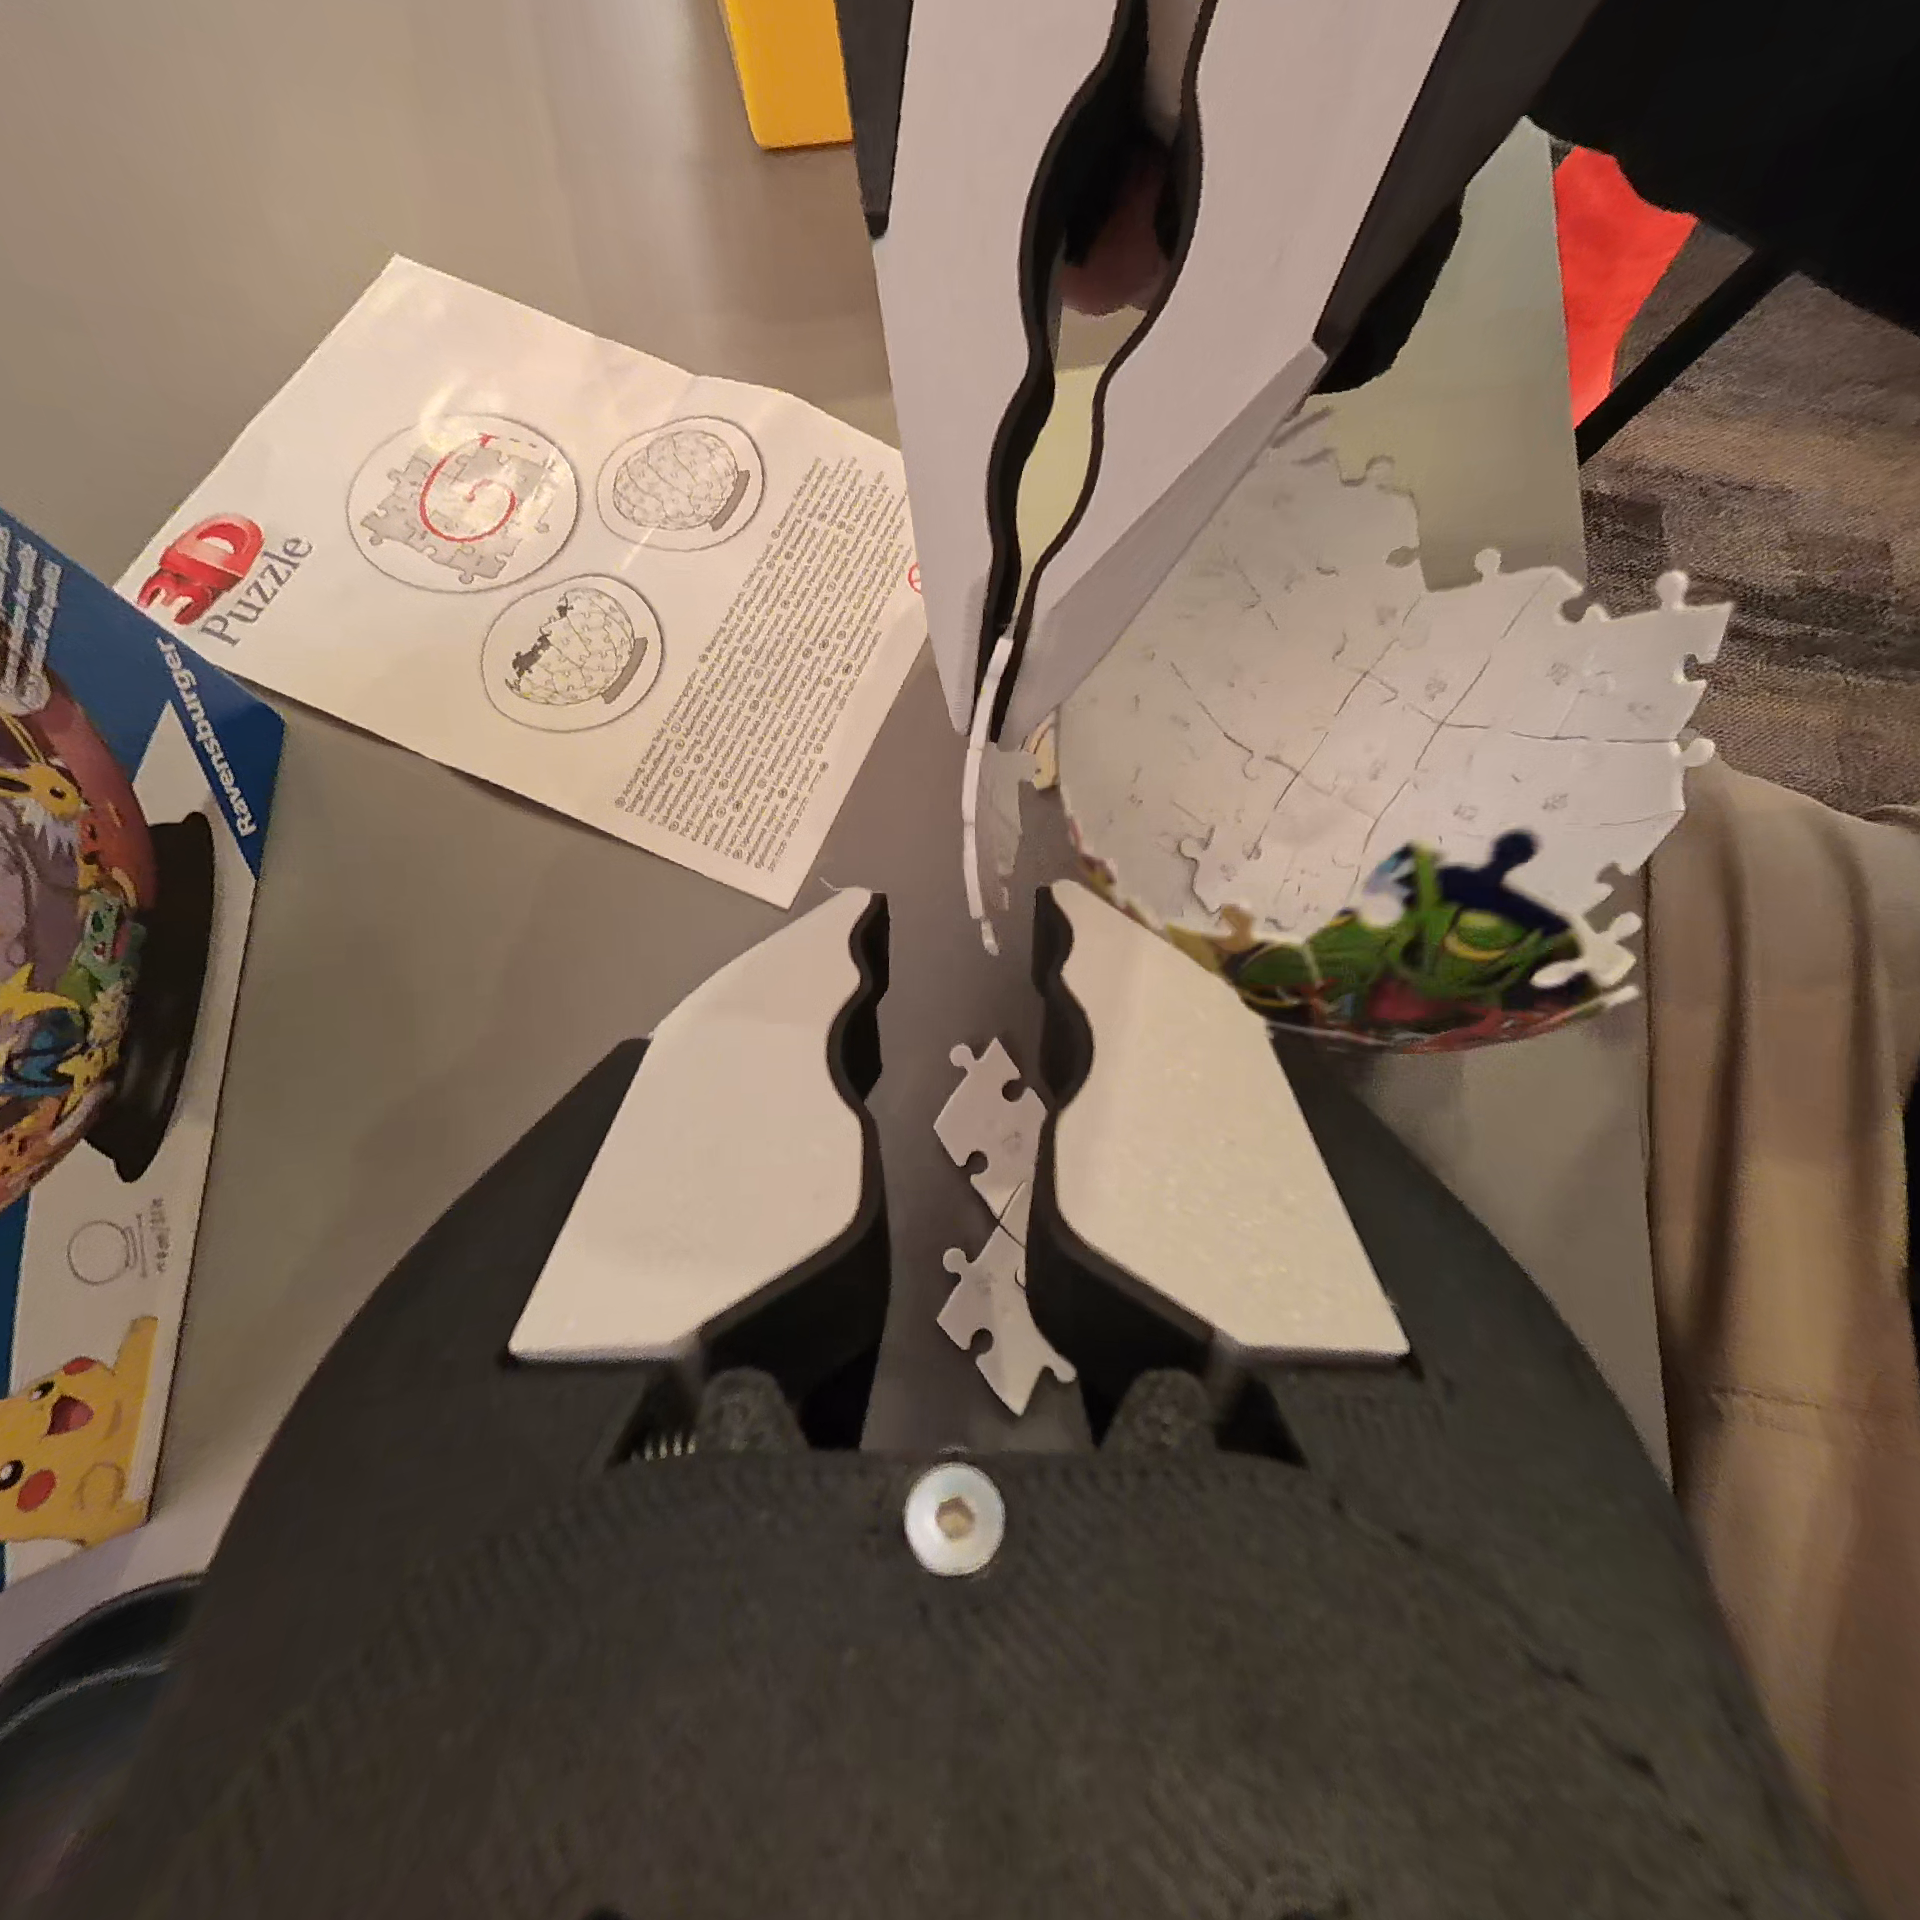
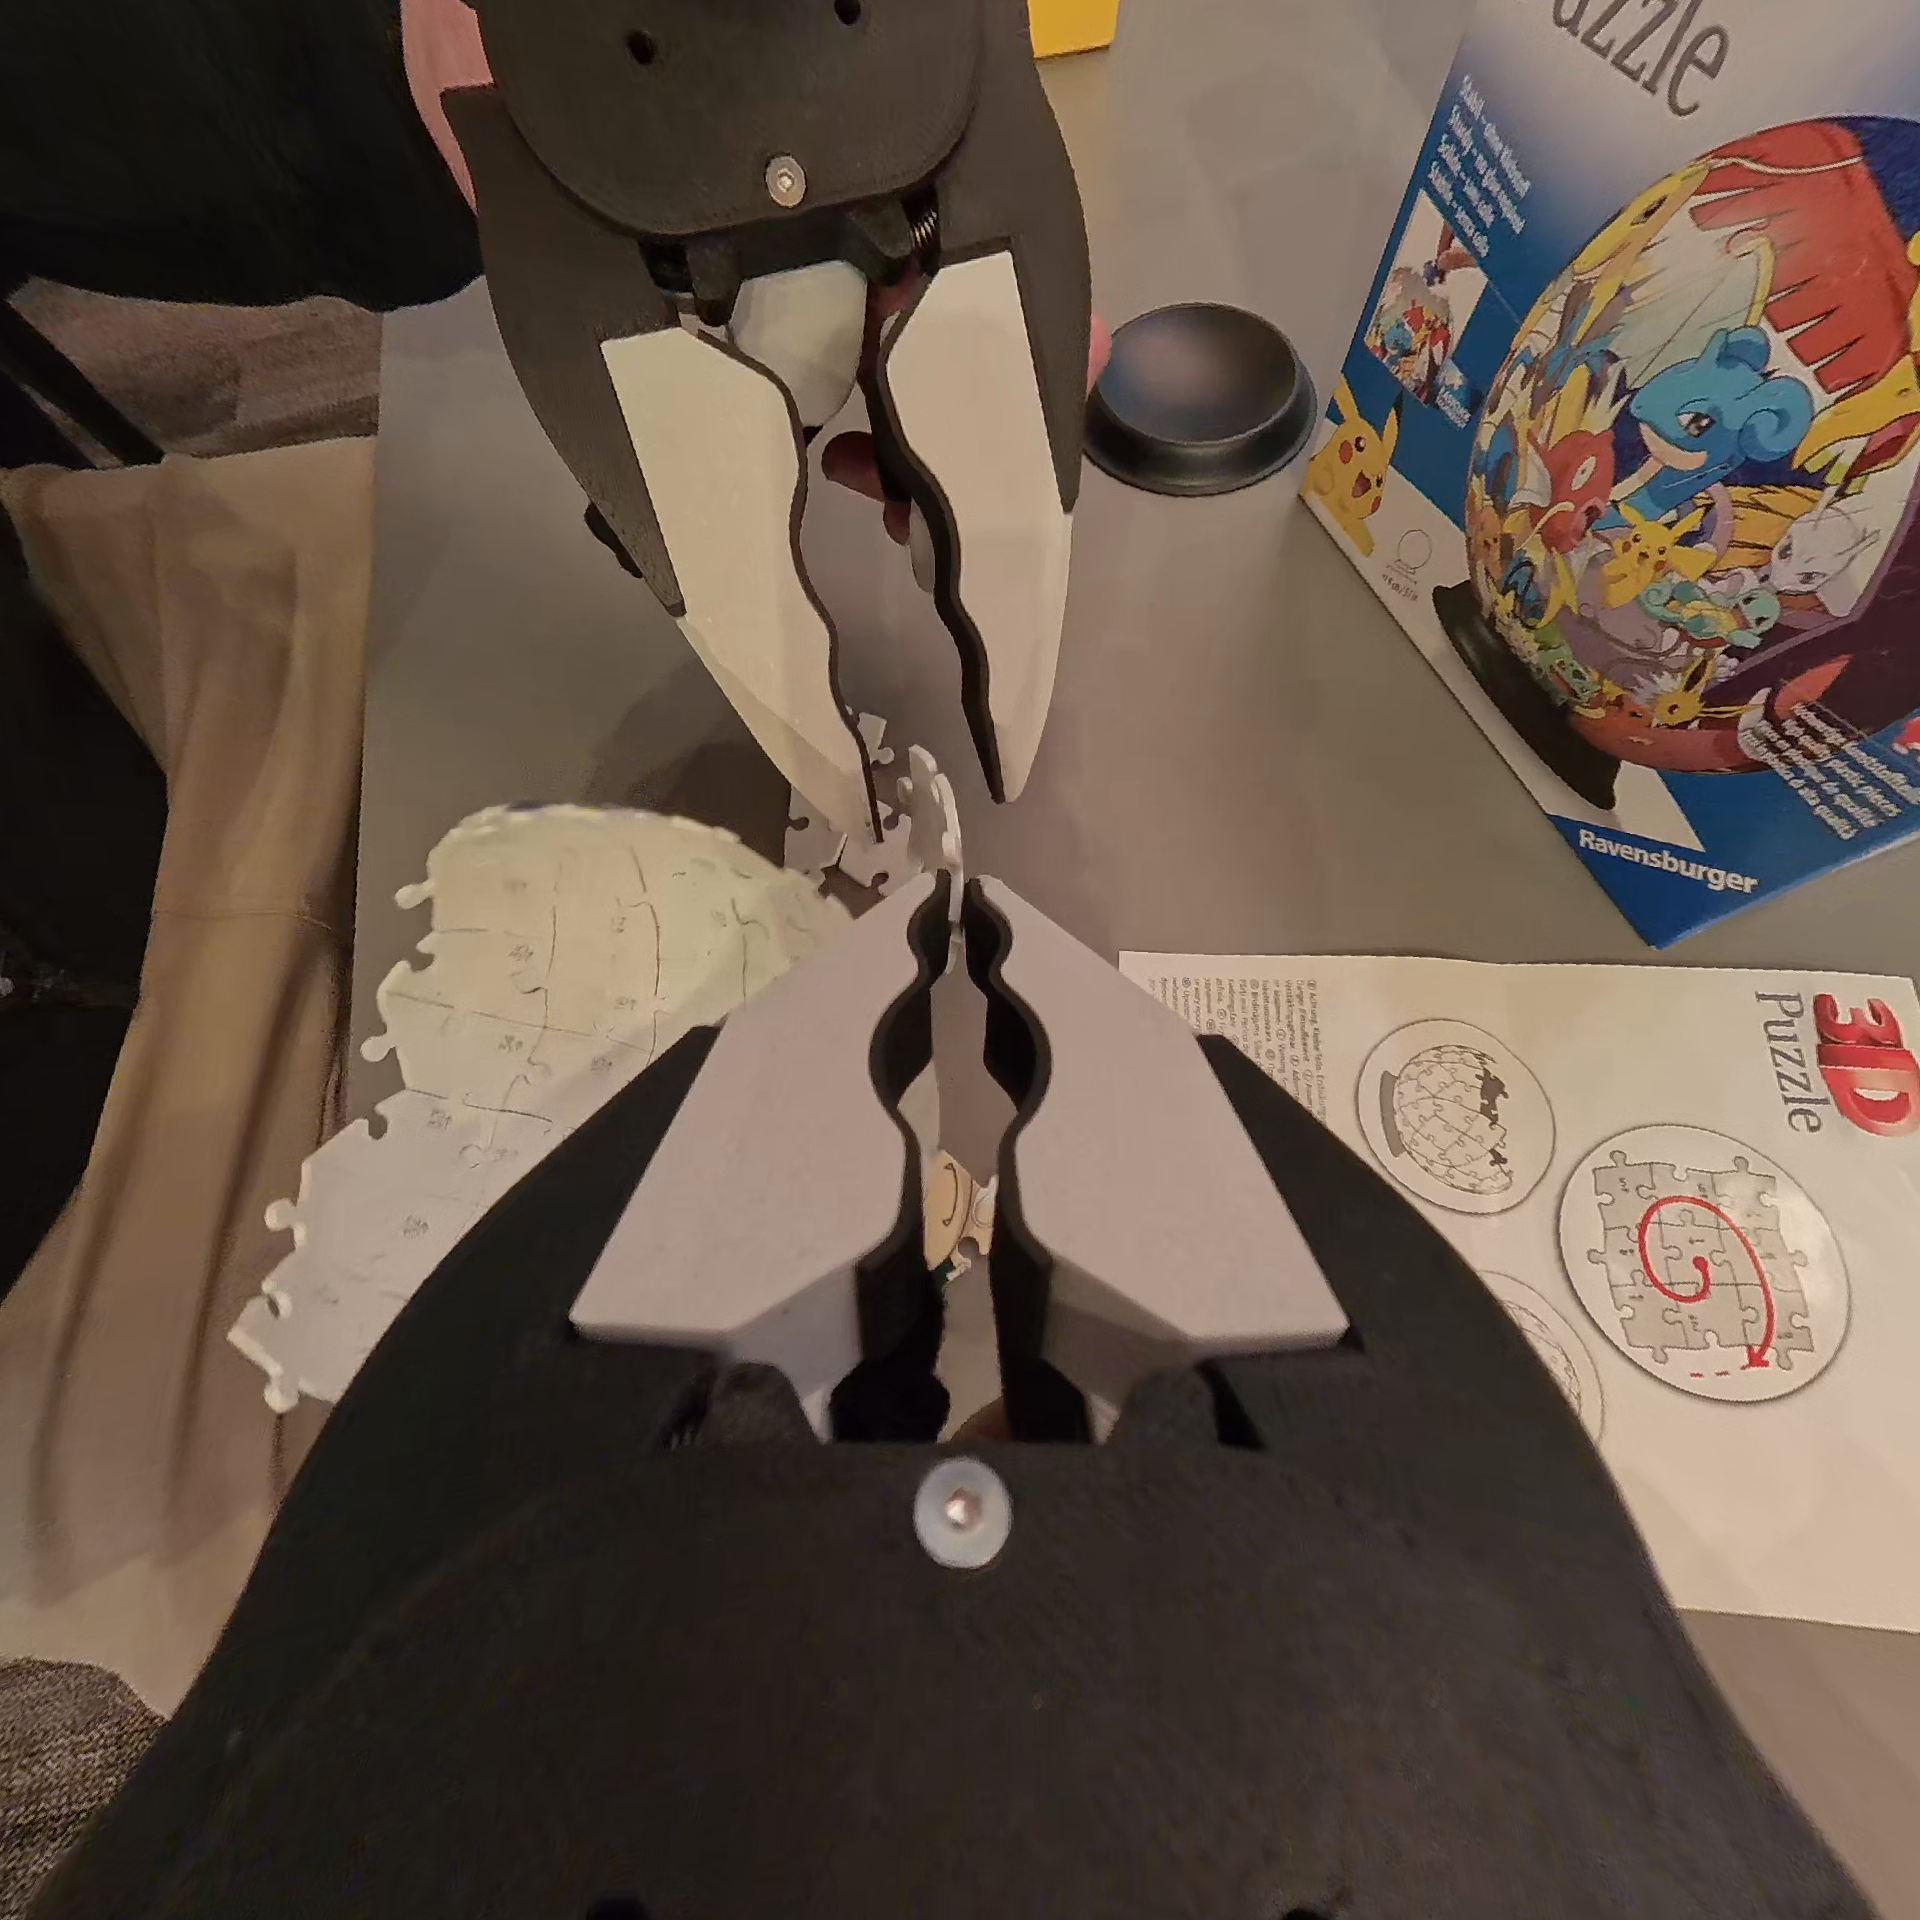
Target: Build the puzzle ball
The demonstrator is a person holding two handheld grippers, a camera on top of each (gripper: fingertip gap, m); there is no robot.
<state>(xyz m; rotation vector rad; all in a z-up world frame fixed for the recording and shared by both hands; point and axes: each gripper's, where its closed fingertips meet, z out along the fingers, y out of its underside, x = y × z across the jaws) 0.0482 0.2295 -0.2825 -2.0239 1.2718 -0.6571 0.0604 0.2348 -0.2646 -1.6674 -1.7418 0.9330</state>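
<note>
left wrist view, looking down on a grey table [image 1: 416, 987]. shows the left gripper [image 1: 966, 904] with jaws spread and holding nothing. frames in the gap a pair of joined loose pieces [image 1: 987, 1195], white side up, apparently lying on the table just beneath. shows the right gripper [image 1: 987, 717] entering from above, jaws pressed together on a curved strip of pieces [image 1: 977, 821] hanging from its tips. places the half-built puzzle ball shell [image 1: 1351, 727] just right of both tools, near the table's edge, hollow white side up, printed outside showing along the near rim. places the instruction sheet [image 1: 520, 540] and the puzzle box [image 1: 125, 935] to the left, well apart from the work.

right wrist view: confirms a shallow pinch at the very tips; sets the left gripper opposite, its tips just beside the strip. adds a black stand ring [image 2: 1195, 416] near the box, unused.

step in hand, by judgement: building a small sub-assembly for the shell, between pick-up and joining; ball about half done at most.

next move, probably: closing the left jaws on the loose pair, or on the strip's free end, then matching tabs to blanks. calls for fine alignment and light pressure; risks popping the strip apart or losing it from so shallow a grip.
</note>
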